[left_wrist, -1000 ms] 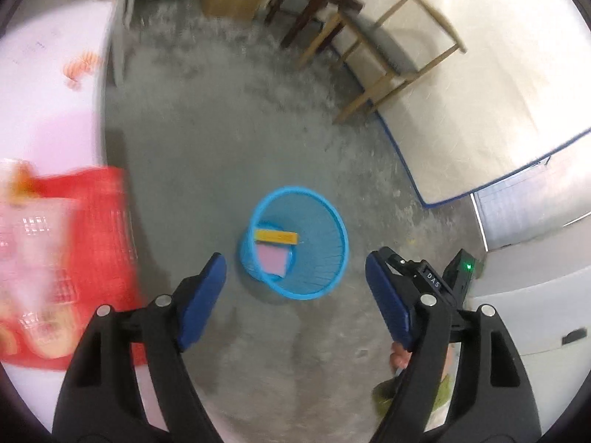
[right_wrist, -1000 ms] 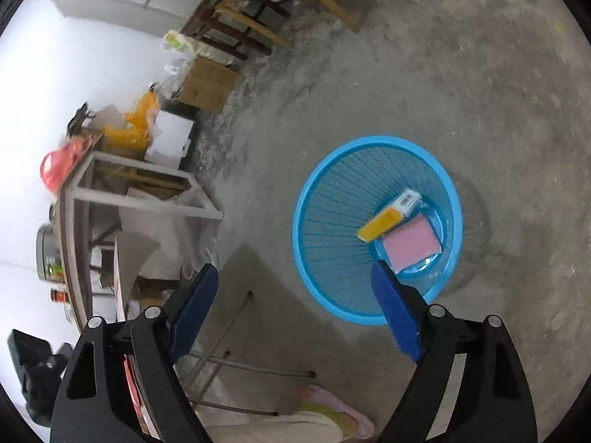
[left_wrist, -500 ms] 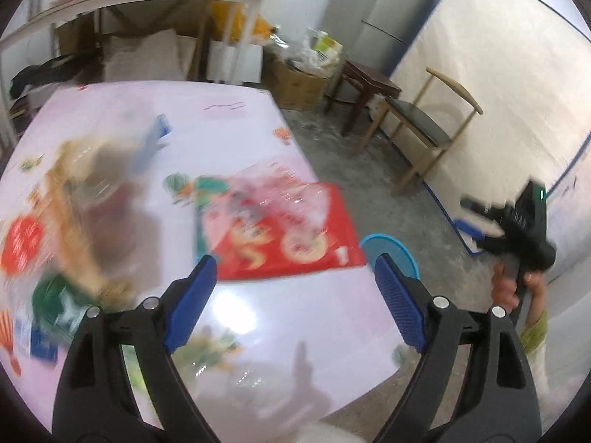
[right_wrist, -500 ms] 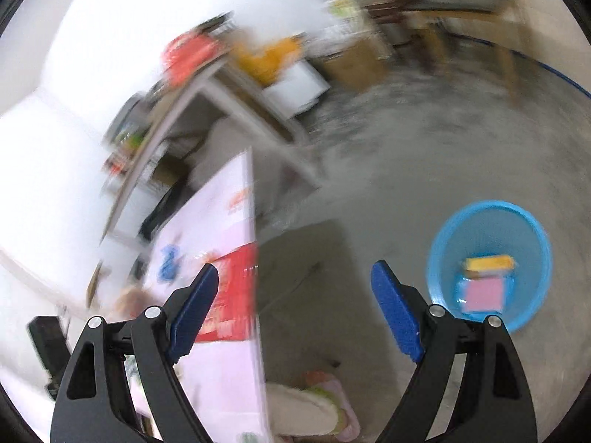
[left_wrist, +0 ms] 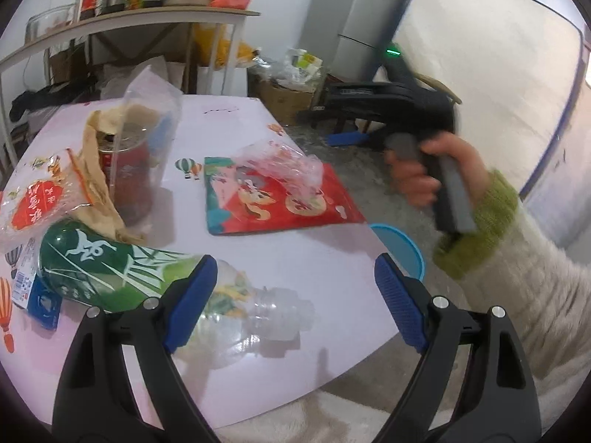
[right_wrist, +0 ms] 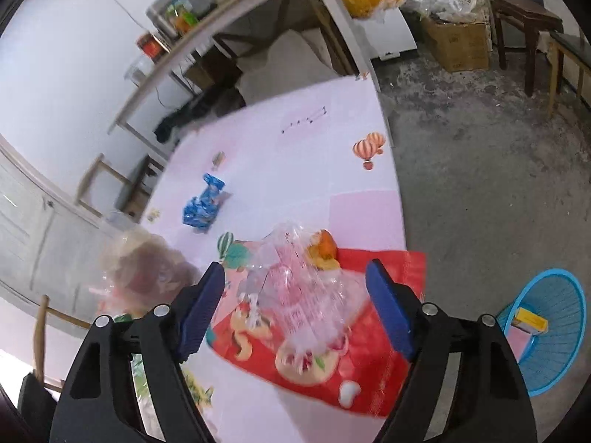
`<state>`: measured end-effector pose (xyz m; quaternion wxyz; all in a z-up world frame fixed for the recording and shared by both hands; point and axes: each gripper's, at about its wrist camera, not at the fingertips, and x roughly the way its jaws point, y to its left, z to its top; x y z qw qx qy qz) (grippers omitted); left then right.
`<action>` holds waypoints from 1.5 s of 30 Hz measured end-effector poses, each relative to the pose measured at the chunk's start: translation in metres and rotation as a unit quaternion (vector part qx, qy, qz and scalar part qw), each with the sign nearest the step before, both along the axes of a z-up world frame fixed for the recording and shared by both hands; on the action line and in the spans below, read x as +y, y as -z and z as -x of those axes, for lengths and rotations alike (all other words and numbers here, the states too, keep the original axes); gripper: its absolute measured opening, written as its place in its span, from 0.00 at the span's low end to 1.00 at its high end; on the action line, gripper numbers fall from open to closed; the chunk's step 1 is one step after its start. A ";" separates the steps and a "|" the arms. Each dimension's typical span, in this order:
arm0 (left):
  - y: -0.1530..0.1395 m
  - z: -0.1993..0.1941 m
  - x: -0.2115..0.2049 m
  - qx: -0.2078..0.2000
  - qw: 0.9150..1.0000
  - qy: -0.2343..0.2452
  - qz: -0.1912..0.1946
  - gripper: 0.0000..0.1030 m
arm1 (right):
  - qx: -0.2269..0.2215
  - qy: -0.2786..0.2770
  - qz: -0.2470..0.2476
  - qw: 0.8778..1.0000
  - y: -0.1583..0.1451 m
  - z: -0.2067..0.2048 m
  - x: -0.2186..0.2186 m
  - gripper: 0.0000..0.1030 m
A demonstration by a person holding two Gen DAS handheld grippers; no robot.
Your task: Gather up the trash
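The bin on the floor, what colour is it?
Bright blue. The bin shows best in the right wrist view, on the grey floor beside the table.

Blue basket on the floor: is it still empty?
No. In the right wrist view the blue basket already holds a yellow box and a pink flat piece.

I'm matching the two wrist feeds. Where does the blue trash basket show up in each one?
Left wrist: blue basket, right of centre; only part of its rim shows past the table's near edge, below the red snack bag.
Right wrist: far lower right, on the floor beside the table, a yellow box and a pink item inside.
Shared landmark: the red snack bag with crumpled clear plastic on it, mid-frame in both.
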<state>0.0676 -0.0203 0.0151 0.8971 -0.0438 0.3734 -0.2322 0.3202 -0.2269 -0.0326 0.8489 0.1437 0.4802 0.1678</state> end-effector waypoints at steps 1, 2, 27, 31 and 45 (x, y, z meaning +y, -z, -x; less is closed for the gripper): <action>0.001 0.001 0.000 -0.002 1.000 0.006 0.002 0.78 | 0.002 -0.001 0.018 1.000 0.004 -0.003 0.006 0.75; 0.002 0.003 0.000 -0.002 1.000 0.009 0.005 0.77 | 0.007 -0.001 0.026 1.000 0.009 -0.005 0.009 0.73; -0.001 -0.009 0.029 0.013 0.997 0.014 0.076 0.47 | 0.094 -0.019 -0.047 0.994 0.045 0.050 0.016 0.17; -0.001 -0.007 0.025 0.020 0.996 0.019 0.080 0.45 | 0.065 -0.052 0.013 0.996 0.036 0.070 0.029 0.17; 0.012 0.036 -0.033 0.019 0.994 0.108 -0.007 0.42 | 0.089 -0.105 -0.001 0.991 0.053 0.154 0.015 0.19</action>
